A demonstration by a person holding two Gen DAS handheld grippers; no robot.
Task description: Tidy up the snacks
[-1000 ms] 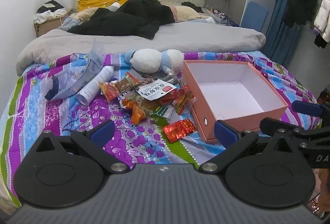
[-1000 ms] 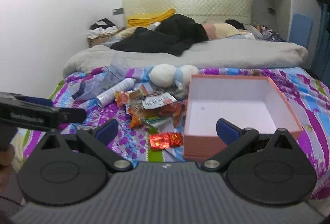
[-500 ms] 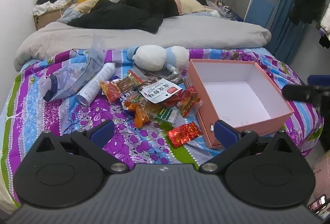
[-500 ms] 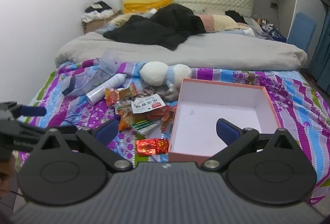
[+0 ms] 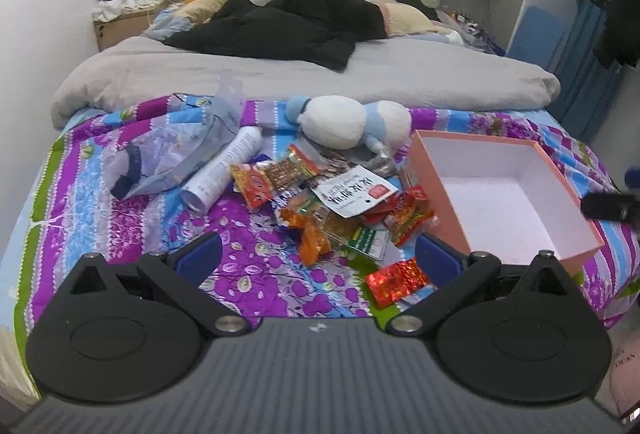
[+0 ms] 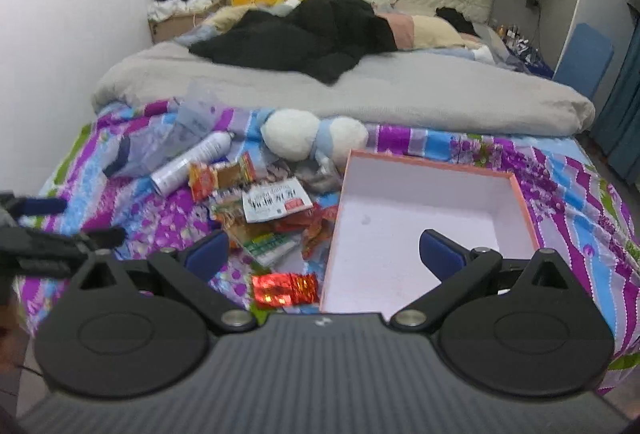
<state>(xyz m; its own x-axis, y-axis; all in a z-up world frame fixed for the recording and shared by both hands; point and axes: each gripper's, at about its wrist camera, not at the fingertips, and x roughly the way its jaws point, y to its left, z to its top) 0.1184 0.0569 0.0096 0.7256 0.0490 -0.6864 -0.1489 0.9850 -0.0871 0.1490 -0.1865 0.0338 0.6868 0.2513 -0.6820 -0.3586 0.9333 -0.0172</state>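
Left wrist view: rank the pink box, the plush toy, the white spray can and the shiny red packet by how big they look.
1. pink box, clearly largest.
2. plush toy.
3. white spray can, narrower than the toy, though about as long.
4. shiny red packet, smallest, even though it lies nearest the camera.

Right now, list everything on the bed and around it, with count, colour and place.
gift box: one, pink outside, white inside, empty, right of the snacks
snack packets: a heap, mostly red and orange, middle of the patterned sheet
foil packet: one, shiny red, alone nearest the camera
spray can: one, white, lying left of the heap
plastic bag: one, clear, far left
plush toy: one, white and blue, behind the heap
duvet: one, grey, behind
left gripper: fingers blue, open
right gripper: fingers blue, open
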